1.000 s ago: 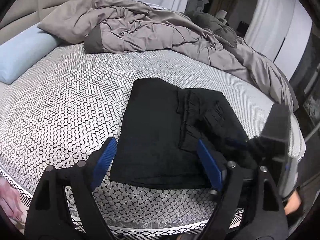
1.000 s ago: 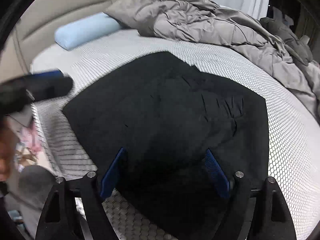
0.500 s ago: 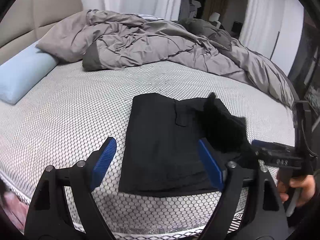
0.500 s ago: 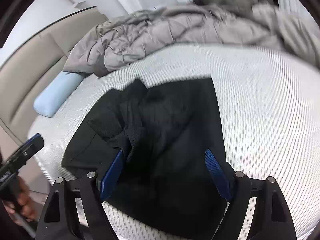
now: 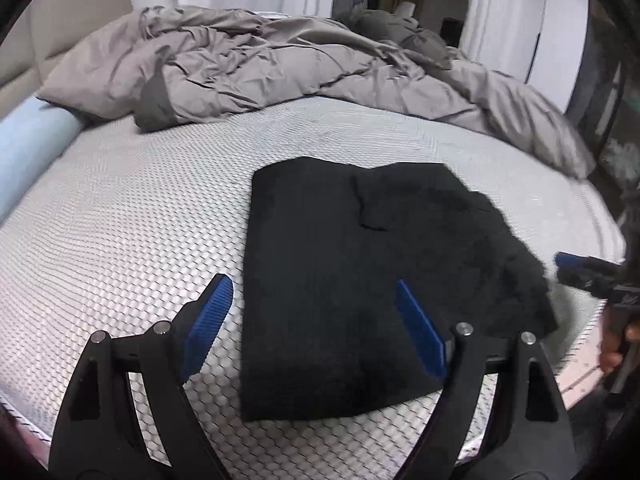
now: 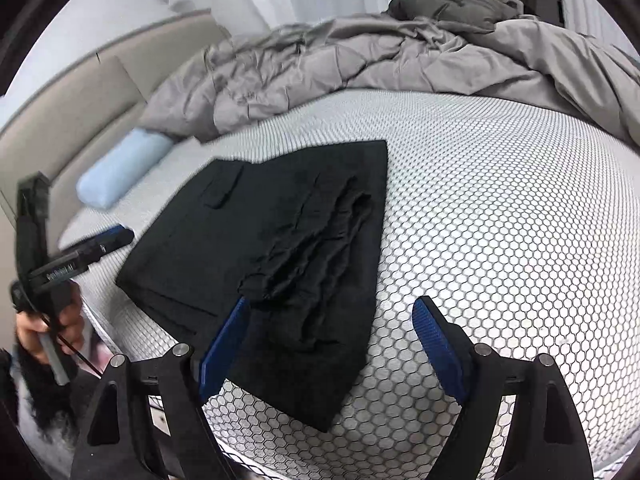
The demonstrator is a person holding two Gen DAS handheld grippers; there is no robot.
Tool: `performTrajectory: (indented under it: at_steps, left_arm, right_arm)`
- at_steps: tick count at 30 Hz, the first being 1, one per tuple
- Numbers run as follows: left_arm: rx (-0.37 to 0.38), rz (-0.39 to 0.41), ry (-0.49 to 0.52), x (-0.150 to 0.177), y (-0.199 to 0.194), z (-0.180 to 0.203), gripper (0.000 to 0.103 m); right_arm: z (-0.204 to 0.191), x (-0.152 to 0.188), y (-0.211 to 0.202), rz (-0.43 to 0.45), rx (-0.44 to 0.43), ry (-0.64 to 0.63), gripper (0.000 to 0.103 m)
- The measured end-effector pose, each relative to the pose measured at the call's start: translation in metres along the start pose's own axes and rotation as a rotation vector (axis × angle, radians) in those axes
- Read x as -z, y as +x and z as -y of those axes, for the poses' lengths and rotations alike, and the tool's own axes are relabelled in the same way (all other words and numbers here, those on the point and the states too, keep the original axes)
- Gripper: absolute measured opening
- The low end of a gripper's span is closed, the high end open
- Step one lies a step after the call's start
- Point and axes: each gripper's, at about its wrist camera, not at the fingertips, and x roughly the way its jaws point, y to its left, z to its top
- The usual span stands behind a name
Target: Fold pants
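The black pants (image 5: 360,272) lie folded in a flat rectangle near the front edge of the bed; in the right wrist view the pants (image 6: 280,248) show a wrinkled top layer along their right side. My left gripper (image 5: 316,320) is open and empty, hovering over the pants' near left part. My right gripper (image 6: 332,340) is open and empty, above the pants' near right corner. Each gripper also shows from the other side: the right gripper (image 5: 576,268) at the far right, the left gripper (image 6: 100,244) at the left.
The bed has a white mattress cover with a honeycomb pattern (image 6: 500,220). A rumpled grey duvet (image 5: 280,68) lies across the back. A light blue bolster pillow (image 6: 124,168) lies by the beige headboard (image 6: 80,108). The mattress edge runs just below both grippers.
The right gripper lifted a dark bunch of the pants half a second ago; now it has let go and the pants lie flat. Both grippers have drawn back and are open.
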Motion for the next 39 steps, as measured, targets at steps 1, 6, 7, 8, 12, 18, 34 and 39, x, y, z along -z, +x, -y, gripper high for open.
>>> performTrajectory:
  at_steps: [1, 6, 7, 8, 12, 18, 34, 39]
  left_arm:
    - [0.01, -0.006, 0.008, -0.001, 0.003, 0.001, 0.081]
    - [0.039, -0.034, 0.014, 0.0, 0.012, 0.006, 0.081]
    - [0.039, -0.04, 0.026, 0.002, 0.014, 0.008, 0.081]
    - [0.034, -0.046, 0.033, 0.003, 0.015, 0.009, 0.081]
    - [0.017, -0.061, 0.049, 0.008, 0.02, 0.011, 0.081]
    - [-0.019, -0.068, 0.02, 0.017, 0.022, 0.006, 0.081]
    - [-0.055, -0.04, -0.023, 0.032, 0.014, 0.002, 0.081]
    - [-0.058, -0.046, -0.026, 0.033, 0.015, 0.004, 0.081]
  right_arm:
    - [0.005, 0.0, -0.001, 0.002, -0.02, 0.023, 0.084]
    - [0.0, -0.02, -0.003, -0.007, -0.073, 0.072, 0.072]
    - [-0.005, -0.027, -0.005, 0.002, -0.096, 0.076, 0.068]
    - [-0.007, -0.032, -0.005, -0.003, -0.117, 0.082, 0.063]
    - [-0.024, -0.045, 0.005, -0.036, -0.15, 0.048, 0.056]
    - [-0.02, -0.036, 0.041, -0.122, -0.286, 0.071, 0.056]
    - [-0.062, -0.007, 0.048, -0.003, -0.029, -0.144, 0.012]
    - [-0.065, -0.005, 0.045, 0.004, -0.02, -0.159, 0.012]
